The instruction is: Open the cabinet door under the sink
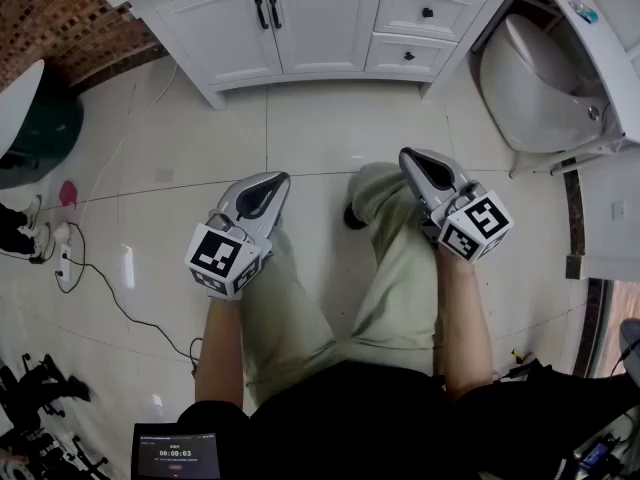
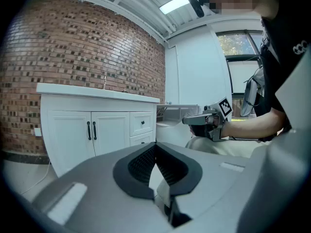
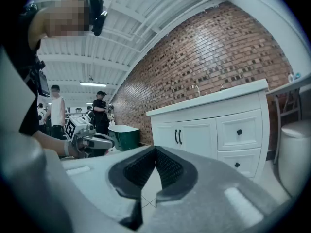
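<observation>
Both grippers hung over the person's legs, well short of the white cabinet, whose two doors stood shut ahead with their black handles side by side at the middle seam. The left gripper had its jaws closed tip to tip on nothing, and the right gripper was the same. The step in hand looked to be the reach. To do it well, one gripper would need to part its jaws before arriving, come in level with one upright handle and close across that bar alone. It would then pull outward along the door's swing, clear of the drawers at the right.
</observation>
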`<state>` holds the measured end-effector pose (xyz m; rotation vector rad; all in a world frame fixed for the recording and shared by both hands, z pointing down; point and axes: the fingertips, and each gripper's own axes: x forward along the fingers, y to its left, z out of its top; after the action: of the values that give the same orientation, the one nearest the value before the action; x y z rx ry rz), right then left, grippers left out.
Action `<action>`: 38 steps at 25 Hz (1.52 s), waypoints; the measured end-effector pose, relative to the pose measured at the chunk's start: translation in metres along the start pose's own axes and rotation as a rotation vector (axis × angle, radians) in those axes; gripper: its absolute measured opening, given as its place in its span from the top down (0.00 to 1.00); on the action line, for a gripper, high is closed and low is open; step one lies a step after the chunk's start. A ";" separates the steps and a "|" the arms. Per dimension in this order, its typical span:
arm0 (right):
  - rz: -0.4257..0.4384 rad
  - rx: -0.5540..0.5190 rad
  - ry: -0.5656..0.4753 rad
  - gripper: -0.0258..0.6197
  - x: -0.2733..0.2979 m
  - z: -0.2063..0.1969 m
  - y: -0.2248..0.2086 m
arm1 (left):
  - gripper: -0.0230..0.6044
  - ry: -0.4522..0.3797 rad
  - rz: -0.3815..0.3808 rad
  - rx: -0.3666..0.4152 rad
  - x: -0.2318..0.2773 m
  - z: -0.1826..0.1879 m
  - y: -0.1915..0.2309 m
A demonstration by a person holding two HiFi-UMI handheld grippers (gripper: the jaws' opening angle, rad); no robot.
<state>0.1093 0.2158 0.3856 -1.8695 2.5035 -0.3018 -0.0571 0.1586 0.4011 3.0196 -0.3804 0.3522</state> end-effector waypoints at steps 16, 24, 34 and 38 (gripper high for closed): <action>0.020 0.013 -0.008 0.97 0.056 0.016 -0.046 | 0.94 0.081 -0.014 0.074 0.048 0.021 0.022; 0.059 -0.010 0.028 0.97 0.097 0.013 -0.054 | 0.94 0.037 0.048 0.009 0.057 0.019 0.073; 0.177 -0.064 0.071 0.97 0.154 0.031 -0.027 | 0.94 -0.120 0.044 -0.108 0.065 0.049 0.125; 0.200 -0.138 0.106 0.97 0.169 0.028 -0.017 | 0.94 -0.111 0.051 -0.103 0.078 0.048 0.139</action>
<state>0.0792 0.0462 0.3802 -1.6670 2.8222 -0.2374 -0.0083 0.0012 0.3796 2.9406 -0.4695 0.1634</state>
